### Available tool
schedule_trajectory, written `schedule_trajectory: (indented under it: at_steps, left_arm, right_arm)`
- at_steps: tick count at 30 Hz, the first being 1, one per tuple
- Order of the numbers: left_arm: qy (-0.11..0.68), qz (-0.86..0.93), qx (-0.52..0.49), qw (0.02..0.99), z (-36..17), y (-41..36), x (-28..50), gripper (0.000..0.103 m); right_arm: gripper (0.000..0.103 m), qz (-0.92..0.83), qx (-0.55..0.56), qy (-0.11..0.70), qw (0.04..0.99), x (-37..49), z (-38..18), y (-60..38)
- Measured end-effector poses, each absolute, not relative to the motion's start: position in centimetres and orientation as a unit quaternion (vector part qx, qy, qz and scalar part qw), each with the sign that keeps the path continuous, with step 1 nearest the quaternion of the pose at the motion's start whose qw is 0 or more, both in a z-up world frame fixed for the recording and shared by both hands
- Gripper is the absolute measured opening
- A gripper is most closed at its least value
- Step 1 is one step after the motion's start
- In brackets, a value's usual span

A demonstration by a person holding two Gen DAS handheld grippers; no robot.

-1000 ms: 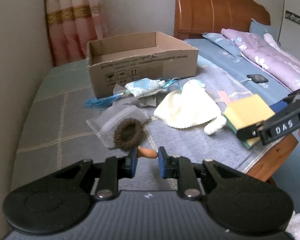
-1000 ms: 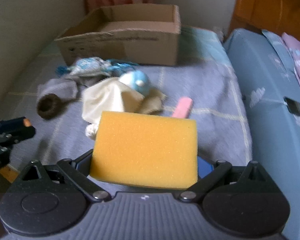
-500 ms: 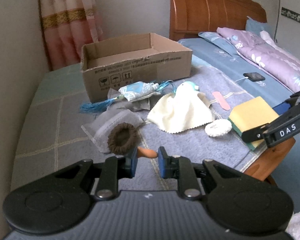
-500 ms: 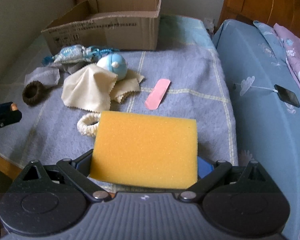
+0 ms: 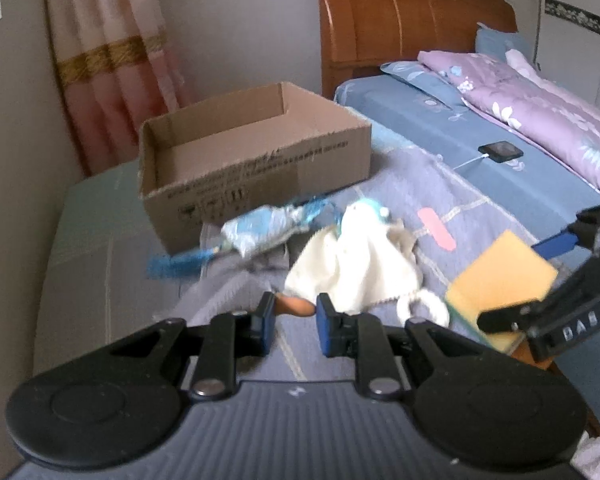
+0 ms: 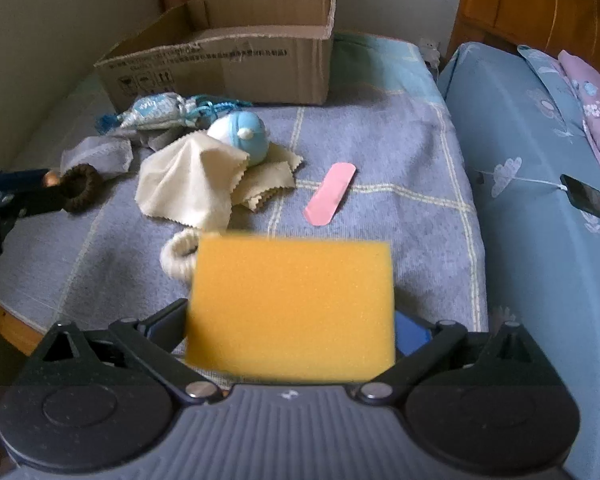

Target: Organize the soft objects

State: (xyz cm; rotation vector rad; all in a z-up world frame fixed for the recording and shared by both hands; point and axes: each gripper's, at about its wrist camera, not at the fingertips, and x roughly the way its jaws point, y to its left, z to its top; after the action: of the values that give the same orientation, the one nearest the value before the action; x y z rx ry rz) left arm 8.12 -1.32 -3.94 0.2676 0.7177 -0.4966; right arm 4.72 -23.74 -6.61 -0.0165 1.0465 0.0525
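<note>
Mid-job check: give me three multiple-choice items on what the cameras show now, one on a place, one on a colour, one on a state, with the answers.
1. Where does the pink strip lie?
A. in the box
B. on the blanket, right of the cream cloth
C. on the phone

2. What colour is the sponge?
A. yellow-orange
B. green
C. white

3. What state are the right tongs in?
A. open and empty
B. shut on the sponge
C. shut on the brown ring

Answers: 
1 B, it lies flat on the blanket beside the cloth, short of the box. 
2 A, its broad face shows yellow-orange in the right wrist view. 
3 B, the sponge sits clamped between the fingers, while the brown ring lies by the left tongs.
</note>
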Motion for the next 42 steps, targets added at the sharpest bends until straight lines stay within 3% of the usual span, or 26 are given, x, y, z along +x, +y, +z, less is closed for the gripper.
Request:
schedule_trajectory:
  at_steps: [16,24,32,42]
  left_arm:
    - [0.313,-0.248,0.149,0.905,0.8,-4.7,14.7,0.02]
    - [0.312,-0.236,0.144,0.909,1.6,-3.7,16.0,0.02]
    - [0.314,-0.222,0.129,0.914,1.7,-1.9,16.8,0.02]
    - [0.315,-0.226,0.113,0.915,0.9,-0.9,18.6,0.02]
  right_arm:
    - [0.103,0.05,0.013,0.467,0.883,5.4,-4.1,-24.7]
    - [0.103,0.148,0.022,0.418,0.896,6.2,-2.4,-22.0]
    - [0.096,0.221,-0.041,0.377,0.899,7.6,-4.4,-14.0]
    - [0.085,0.227,-0.109,0.386,0.887,9.8,-8.7,-7.6]
